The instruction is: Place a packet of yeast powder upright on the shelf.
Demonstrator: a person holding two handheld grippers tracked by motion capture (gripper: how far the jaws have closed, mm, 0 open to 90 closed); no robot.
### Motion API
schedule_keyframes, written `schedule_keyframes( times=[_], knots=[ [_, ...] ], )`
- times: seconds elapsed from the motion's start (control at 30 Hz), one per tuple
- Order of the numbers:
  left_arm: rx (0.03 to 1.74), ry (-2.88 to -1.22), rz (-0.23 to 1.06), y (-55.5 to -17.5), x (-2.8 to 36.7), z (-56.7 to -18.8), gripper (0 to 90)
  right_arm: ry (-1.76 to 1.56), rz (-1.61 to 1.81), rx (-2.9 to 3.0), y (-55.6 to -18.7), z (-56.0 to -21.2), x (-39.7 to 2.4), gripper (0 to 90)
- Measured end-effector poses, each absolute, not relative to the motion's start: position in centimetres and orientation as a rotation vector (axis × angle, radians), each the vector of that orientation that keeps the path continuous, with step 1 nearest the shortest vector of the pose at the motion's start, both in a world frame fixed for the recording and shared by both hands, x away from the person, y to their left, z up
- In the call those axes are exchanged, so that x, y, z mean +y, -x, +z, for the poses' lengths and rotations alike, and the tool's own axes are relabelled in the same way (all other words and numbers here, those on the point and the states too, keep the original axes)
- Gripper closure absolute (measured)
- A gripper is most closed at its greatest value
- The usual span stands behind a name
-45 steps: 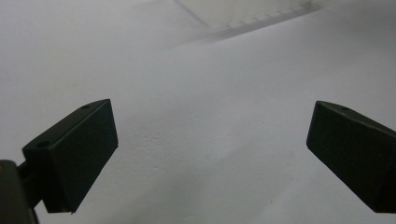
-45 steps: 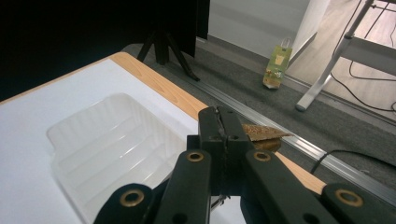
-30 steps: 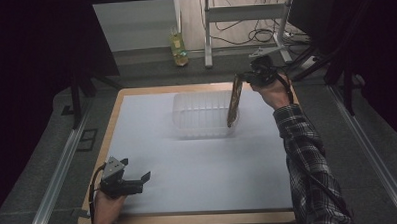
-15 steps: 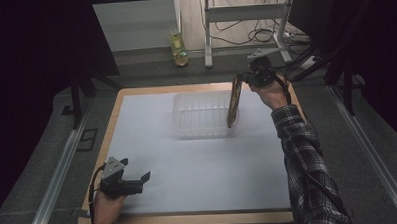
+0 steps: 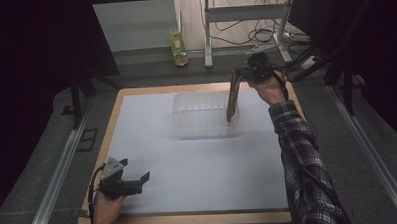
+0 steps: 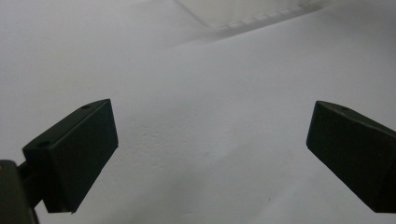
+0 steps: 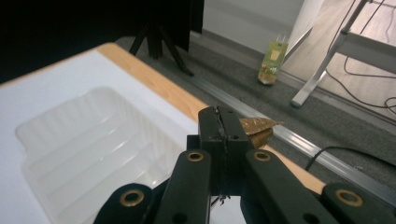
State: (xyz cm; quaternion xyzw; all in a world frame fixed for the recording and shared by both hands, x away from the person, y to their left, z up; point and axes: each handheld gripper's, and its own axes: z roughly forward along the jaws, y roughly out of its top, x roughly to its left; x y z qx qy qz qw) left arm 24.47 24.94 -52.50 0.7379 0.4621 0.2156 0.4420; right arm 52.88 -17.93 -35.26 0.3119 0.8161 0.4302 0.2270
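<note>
The right tongs [image 5: 243, 75] are clamped shut on the top edge of a thin brown packet [image 5: 231, 98], which hangs straight down below them over the right end of a clear plastic tray [image 5: 201, 117] on the bench [image 5: 151, 101]. The packet looks light, flat and crinkly, likely slippery, so an edge pinch suits it. The left tongs [image 5: 139, 181] rest wide open and hold nothing, well apart from the tray.
</note>
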Motion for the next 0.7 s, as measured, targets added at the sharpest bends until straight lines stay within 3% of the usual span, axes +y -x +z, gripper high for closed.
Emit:
schedule_keyframes(
  times=[0.7],
  knots=[
    [1.145,-1.842,0.538,-24.5,24.7,-52.5,1.9,-0.855,1.289,2.314,-48.4,-37.3,-19.0,89.4]
  ],
)
